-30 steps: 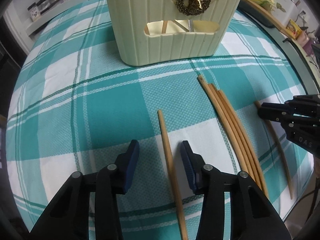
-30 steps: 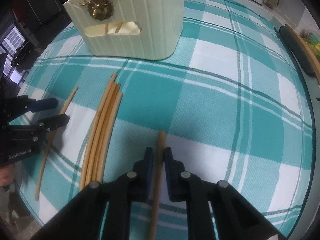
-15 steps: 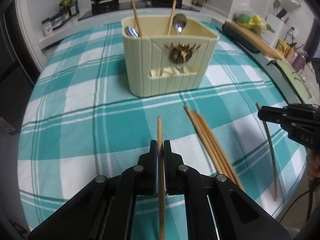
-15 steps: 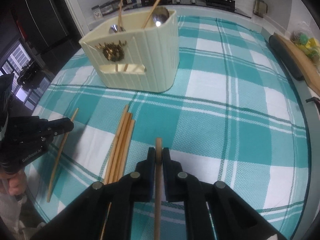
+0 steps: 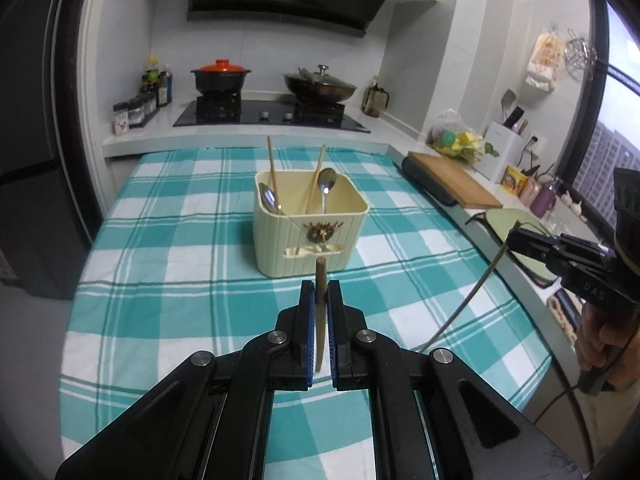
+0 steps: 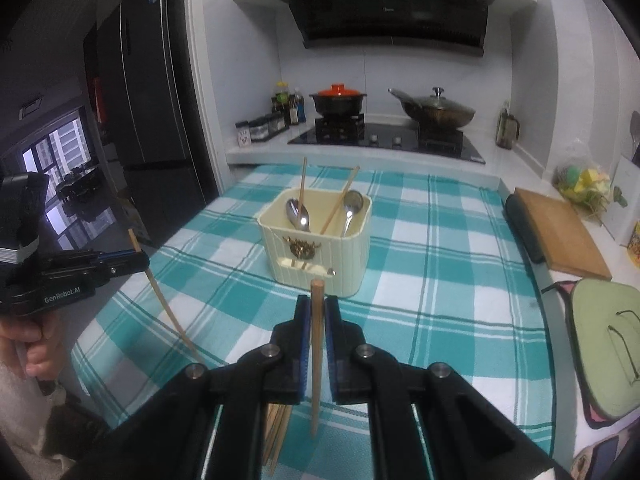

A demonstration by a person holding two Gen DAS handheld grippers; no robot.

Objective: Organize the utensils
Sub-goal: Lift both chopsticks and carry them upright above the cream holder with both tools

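Chopstick (image 5: 319,312) in the left wrist view sits clamped between the left claw's (image 5: 319,300) pads, its tip poking out just ahead, with the cream utensil holder (image 5: 310,236) farther ahead on the checked cloth (image 5: 160,280); held so near one end, it could pivot and miss the rim. In the right wrist view the right claw (image 6: 317,310) is likewise closed on a second chopstick (image 6: 316,356), holder ahead, spare chopsticks (image 6: 276,432) below; both sticks converging could clash or hit the spoons (image 6: 298,212).
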